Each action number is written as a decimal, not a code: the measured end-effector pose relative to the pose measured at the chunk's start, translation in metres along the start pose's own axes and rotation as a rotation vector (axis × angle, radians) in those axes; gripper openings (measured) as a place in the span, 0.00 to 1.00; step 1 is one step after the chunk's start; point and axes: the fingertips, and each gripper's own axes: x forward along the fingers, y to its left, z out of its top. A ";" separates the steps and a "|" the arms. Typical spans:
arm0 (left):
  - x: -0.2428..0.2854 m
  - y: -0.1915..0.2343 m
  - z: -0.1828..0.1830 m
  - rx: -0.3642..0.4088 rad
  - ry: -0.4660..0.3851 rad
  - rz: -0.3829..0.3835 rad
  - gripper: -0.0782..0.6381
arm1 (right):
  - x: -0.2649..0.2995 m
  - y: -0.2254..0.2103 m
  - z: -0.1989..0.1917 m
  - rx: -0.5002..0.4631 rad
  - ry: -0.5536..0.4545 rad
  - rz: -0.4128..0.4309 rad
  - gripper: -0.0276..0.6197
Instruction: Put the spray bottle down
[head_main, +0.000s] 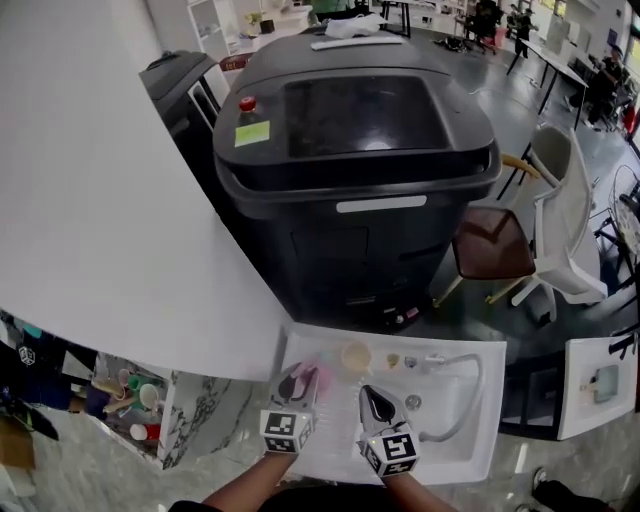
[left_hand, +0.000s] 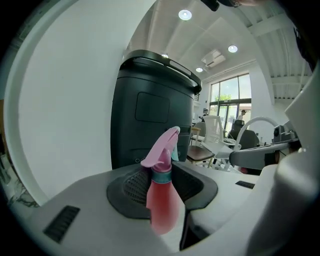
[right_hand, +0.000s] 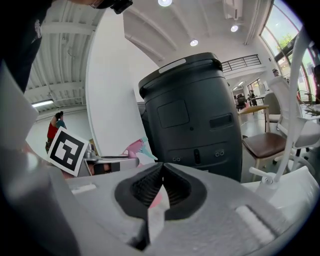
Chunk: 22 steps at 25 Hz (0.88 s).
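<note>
The spray bottle (left_hand: 162, 200) has a red-pink body, a teal collar and a pink trigger head. It stands upright between the jaws of my left gripper (left_hand: 163, 175), which is shut on its body. In the head view the spray bottle (head_main: 318, 378) and the left gripper (head_main: 298, 384) hang over the left part of a white sink (head_main: 480, 455). My right gripper (head_main: 377, 402) is close beside it on the right, shut, with nothing held; its jaw tips (right_hand: 162, 166) meet. The bottle's pink head (right_hand: 135, 148) shows to its left.
A curved faucet (head_main: 470, 392) and a small cup (head_main: 355, 357) are at the sink. A big black machine (head_main: 360, 150) stands just behind the sink. A white curved wall (head_main: 100, 200) is at the left, a chair (head_main: 555, 215) at the right, and a cluttered shelf (head_main: 130, 400) low left.
</note>
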 end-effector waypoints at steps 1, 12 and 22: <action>0.008 0.001 0.000 0.006 0.000 0.002 0.30 | 0.002 -0.006 -0.001 0.008 0.000 -0.007 0.04; 0.070 0.011 -0.007 0.107 -0.034 0.022 0.30 | 0.016 -0.043 -0.013 0.039 0.022 -0.039 0.04; 0.093 0.011 -0.031 0.189 -0.046 0.013 0.30 | 0.018 -0.033 -0.026 0.019 0.055 0.020 0.04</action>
